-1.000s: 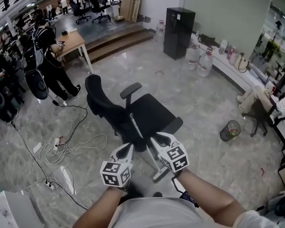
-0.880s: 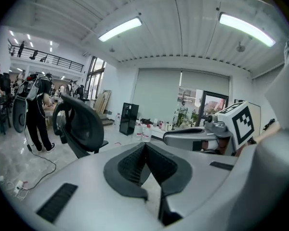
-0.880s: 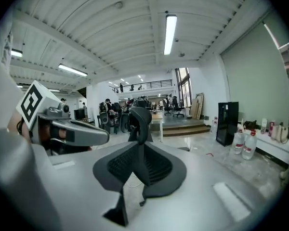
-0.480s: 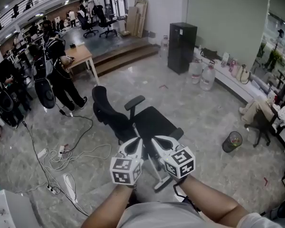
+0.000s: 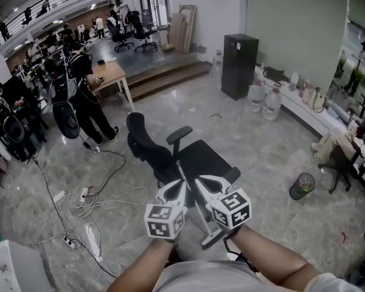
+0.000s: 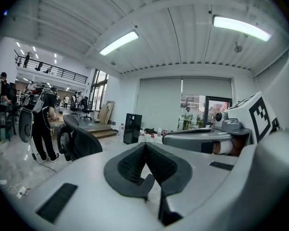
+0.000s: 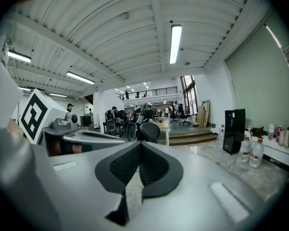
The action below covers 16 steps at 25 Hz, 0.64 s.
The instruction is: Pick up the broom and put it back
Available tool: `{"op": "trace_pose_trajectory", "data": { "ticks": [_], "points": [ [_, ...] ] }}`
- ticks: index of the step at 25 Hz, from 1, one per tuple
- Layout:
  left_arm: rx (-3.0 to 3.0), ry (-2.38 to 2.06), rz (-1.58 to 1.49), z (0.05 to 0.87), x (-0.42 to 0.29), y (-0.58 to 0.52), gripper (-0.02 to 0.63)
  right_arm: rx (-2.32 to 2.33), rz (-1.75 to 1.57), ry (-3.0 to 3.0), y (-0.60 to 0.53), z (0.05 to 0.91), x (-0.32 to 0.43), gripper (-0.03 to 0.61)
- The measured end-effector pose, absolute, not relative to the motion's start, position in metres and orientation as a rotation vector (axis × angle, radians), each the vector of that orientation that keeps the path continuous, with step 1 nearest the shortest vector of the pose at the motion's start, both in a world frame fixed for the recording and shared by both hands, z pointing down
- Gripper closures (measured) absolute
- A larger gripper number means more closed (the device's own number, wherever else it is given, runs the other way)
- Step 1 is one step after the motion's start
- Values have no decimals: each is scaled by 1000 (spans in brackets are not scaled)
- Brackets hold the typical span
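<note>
Both grippers are held side by side in front of me, pointing almost level over a black office chair (image 5: 198,157). My left gripper (image 5: 180,185) is shut, its dark pads meeting at the tip (image 6: 145,146) with nothing between them. The right gripper (image 5: 198,181) is also shut and empty (image 7: 139,144). A thin pale stick (image 5: 202,215) with a grey head on the floor near my feet runs under the grippers and looks like the broom; neither gripper touches it. Each gripper view shows the other gripper beside it.
White cables and power strips (image 5: 88,236) trail over the floor at left. A person (image 5: 85,96) stands by a wooden table (image 5: 112,75). A black cabinet (image 5: 239,66), water jugs (image 5: 264,99) and a mesh bin (image 5: 301,186) stand to the right.
Both grippers have come up and sit slightly larger in the head view. My head has lifted, so more of the far room shows.
</note>
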State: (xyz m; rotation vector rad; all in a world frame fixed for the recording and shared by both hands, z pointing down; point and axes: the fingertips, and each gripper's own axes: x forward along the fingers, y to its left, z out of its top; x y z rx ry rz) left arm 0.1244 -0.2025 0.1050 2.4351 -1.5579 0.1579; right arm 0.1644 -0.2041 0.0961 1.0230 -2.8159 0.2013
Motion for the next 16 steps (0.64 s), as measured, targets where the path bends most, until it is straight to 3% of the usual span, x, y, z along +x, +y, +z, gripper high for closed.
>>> {"op": "trace_pose_trajectory", "data": {
  "ticks": [16],
  "points": [
    [2406, -1538, 121, 105, 117, -192, 607, 1013, 213, -2817, -196, 93, 150, 577]
  ]
}}
